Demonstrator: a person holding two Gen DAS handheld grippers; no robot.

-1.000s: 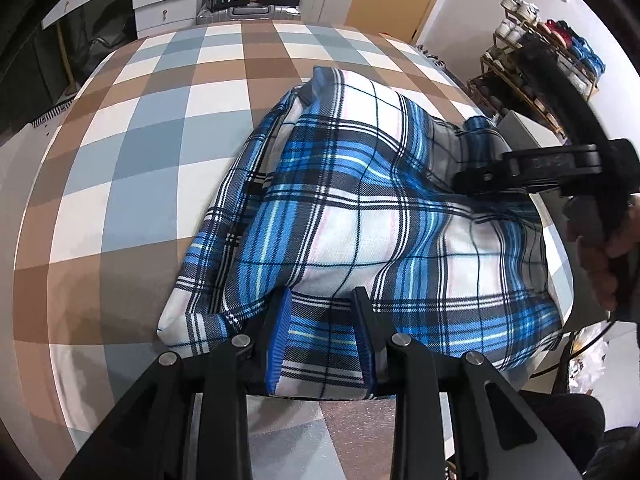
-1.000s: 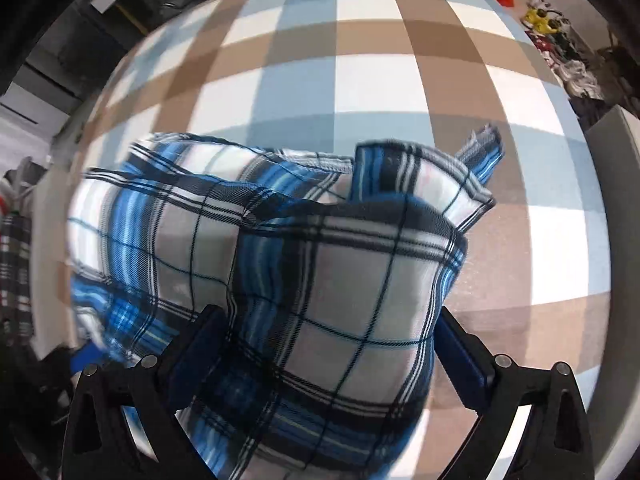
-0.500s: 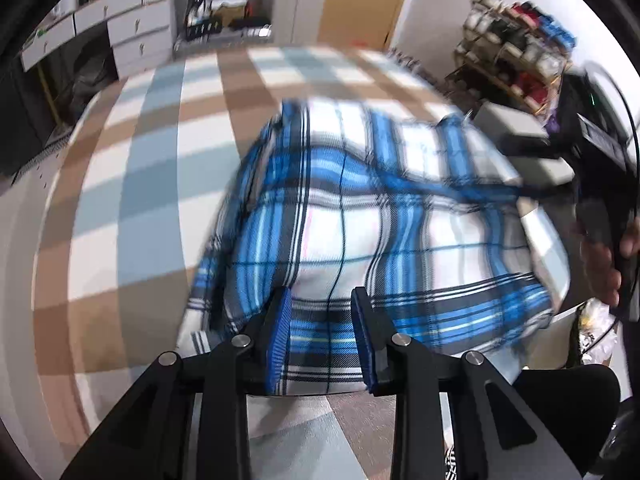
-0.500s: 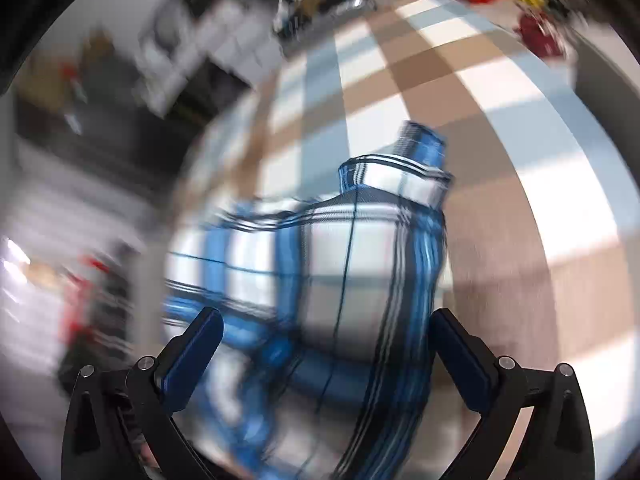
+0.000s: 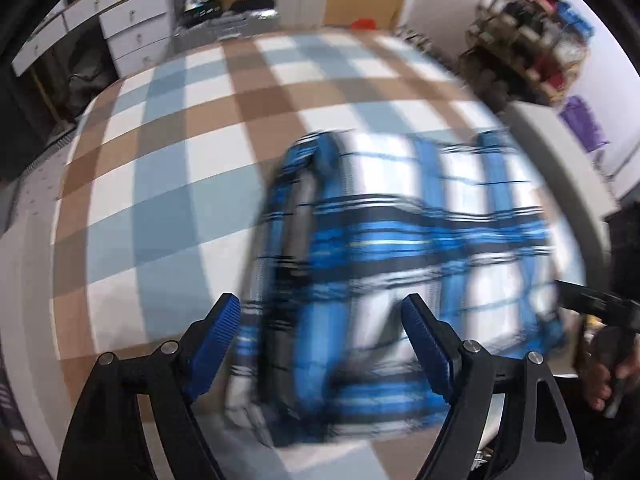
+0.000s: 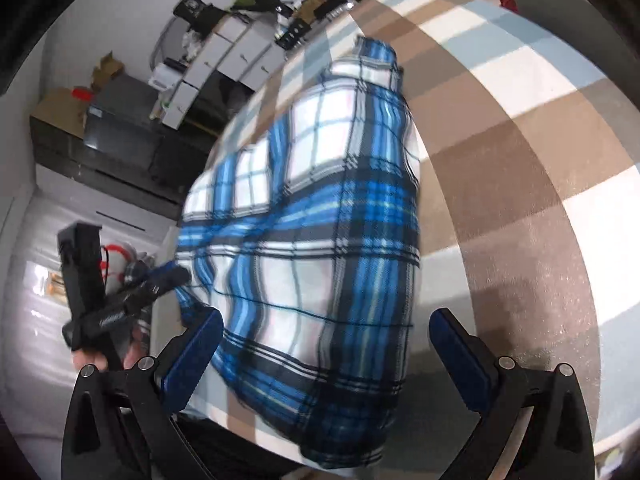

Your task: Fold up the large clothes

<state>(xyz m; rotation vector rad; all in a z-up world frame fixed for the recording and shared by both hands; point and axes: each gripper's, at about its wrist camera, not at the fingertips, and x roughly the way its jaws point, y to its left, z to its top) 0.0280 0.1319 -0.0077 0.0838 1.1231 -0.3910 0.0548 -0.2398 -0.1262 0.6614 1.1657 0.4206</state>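
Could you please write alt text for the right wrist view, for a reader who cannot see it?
A folded blue plaid garment lies on a checked cover, beyond the open right gripper. At left, a hand holds the left gripper.

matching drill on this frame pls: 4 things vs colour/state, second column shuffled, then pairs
Things:
1 left gripper
2 plaid garment
3 bed cover
4 right gripper

States:
A brown, pale blue and white checks
B folded, blue, white and black
C jaws apart, just been opening, garment below them, not clamped
D jaws apart, seen from the left wrist at the right edge

Pairs: 1-C, 2-B, 3-A, 4-D
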